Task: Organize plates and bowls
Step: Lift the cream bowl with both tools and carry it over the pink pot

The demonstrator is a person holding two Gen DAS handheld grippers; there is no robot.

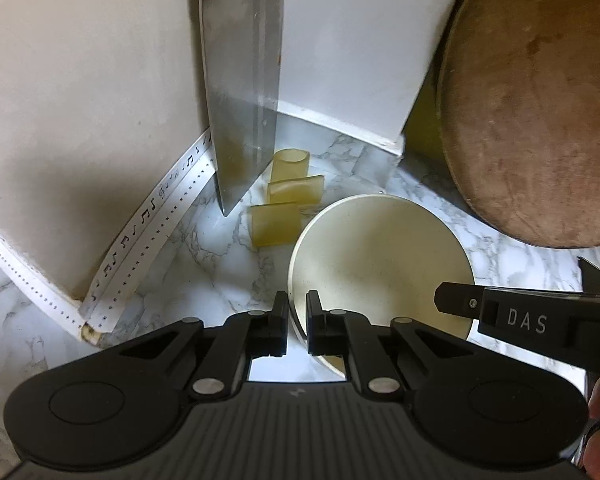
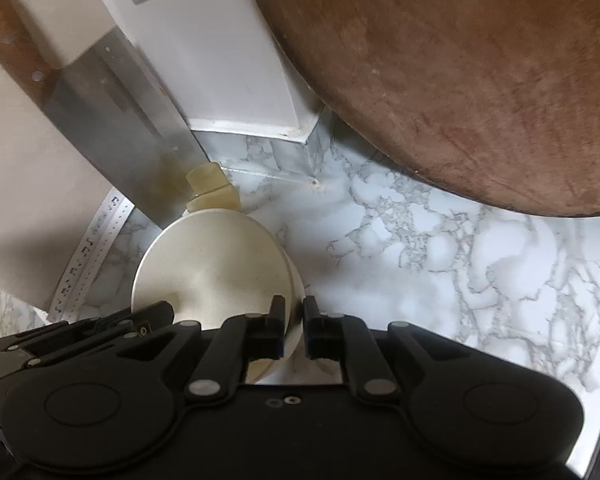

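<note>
The letters "DAS" stand in pale print on the right gripper [image 1: 452, 300] where it shows in the left wrist view. A white strip [image 1: 156, 216] left of the bowl carries small black music notes. The cream bowl [image 1: 380, 256] is tilted above the marble counter [image 2: 460, 272] and looks empty inside. The left gripper [image 1: 297, 304] is pinching the bowl's left rim; the right gripper pinches the opposite rim. Behind the bowl lie yellowish pieces [image 1: 288, 196], with a cleaver [image 1: 244, 92] leaning on the wall beside them.
</note>
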